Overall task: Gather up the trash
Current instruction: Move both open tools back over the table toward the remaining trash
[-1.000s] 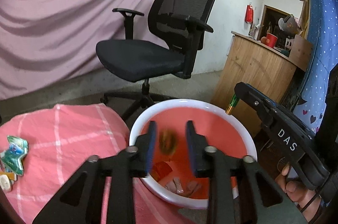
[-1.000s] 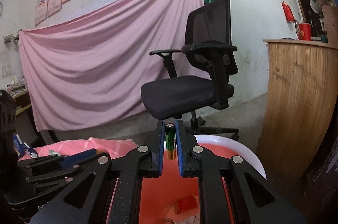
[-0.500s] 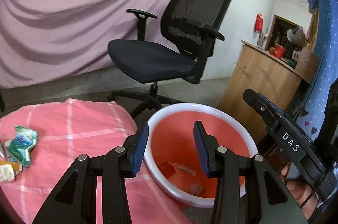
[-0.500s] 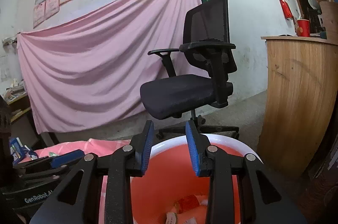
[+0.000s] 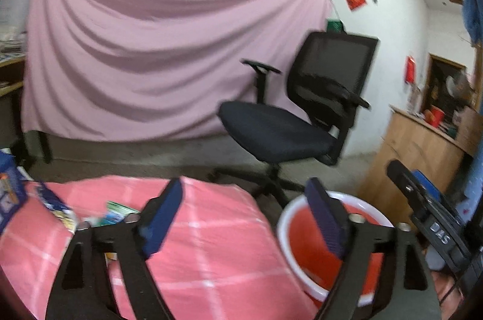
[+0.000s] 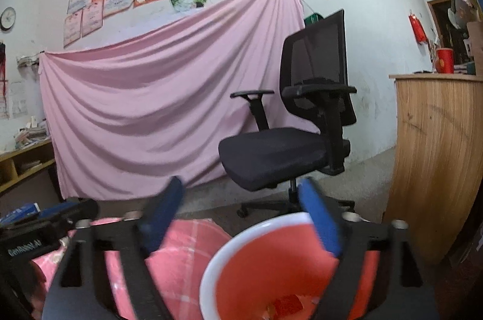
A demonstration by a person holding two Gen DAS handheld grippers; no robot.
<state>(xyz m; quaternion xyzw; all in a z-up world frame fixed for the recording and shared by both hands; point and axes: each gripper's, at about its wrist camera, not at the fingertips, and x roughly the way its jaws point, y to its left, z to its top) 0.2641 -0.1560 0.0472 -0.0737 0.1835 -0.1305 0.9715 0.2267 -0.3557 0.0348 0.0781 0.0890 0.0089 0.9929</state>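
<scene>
Left gripper [image 5: 247, 217]: jaws wide apart, just been opening, nothing between the blue pads; above the pink checked cloth [image 5: 211, 253].
Right gripper [image 6: 244, 217]: jaws spread wide, just been opening, empty; above the bin's rim.
Red bin [image 6: 211, 274]: white-rimmed, beside the cloth's edge; red wrapper [image 6: 286, 303] and scraps lie at its bottom.
Remaining trash: green packet [image 5: 116, 212] and a blue-white packet [image 5: 55, 206] on the cloth, blurred.
Background: black office chair [image 6: 283, 151], pink drape [image 6: 151, 96].
</scene>
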